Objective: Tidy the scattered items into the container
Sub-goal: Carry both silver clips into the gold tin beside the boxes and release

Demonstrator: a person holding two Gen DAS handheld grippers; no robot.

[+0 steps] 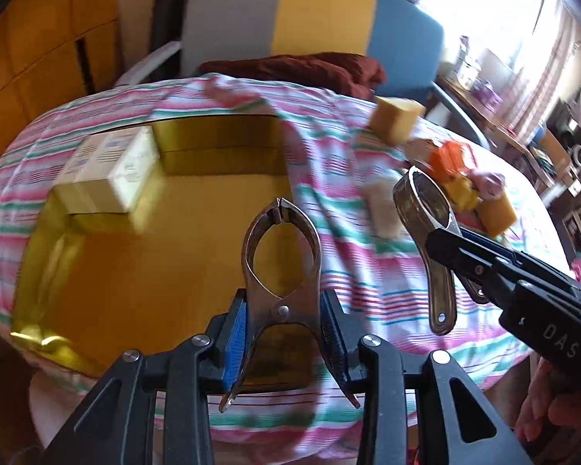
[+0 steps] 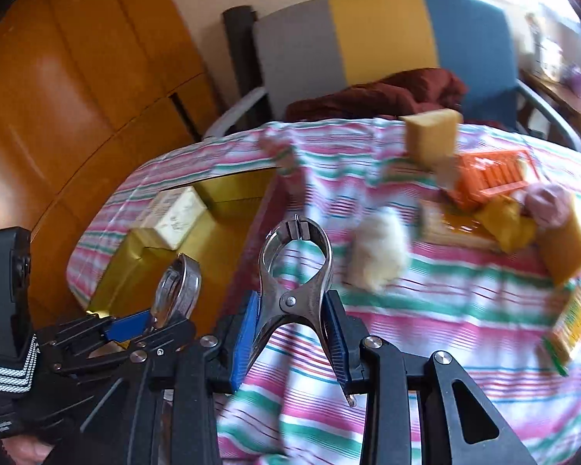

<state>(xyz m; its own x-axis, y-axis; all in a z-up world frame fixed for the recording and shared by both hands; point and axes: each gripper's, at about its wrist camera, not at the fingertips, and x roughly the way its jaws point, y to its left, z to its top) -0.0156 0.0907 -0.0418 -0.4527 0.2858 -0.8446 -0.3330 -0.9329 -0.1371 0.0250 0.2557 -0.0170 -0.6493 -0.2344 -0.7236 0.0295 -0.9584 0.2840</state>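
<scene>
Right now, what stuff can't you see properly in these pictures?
- White box in the gold tray: its print is smeared by blur in both views.
- Pale lump on the striped cloth: too blurred to name, right view.
- Orange and yellow pile: blurred together; in the left view the right gripper's clip covers part.
- Yellow packet: label unreadable near the right view's edge.

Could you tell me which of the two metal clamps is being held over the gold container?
The clamp in the left tongs hangs over the gold container; the one in the right tongs is over the striped cloth.
</scene>
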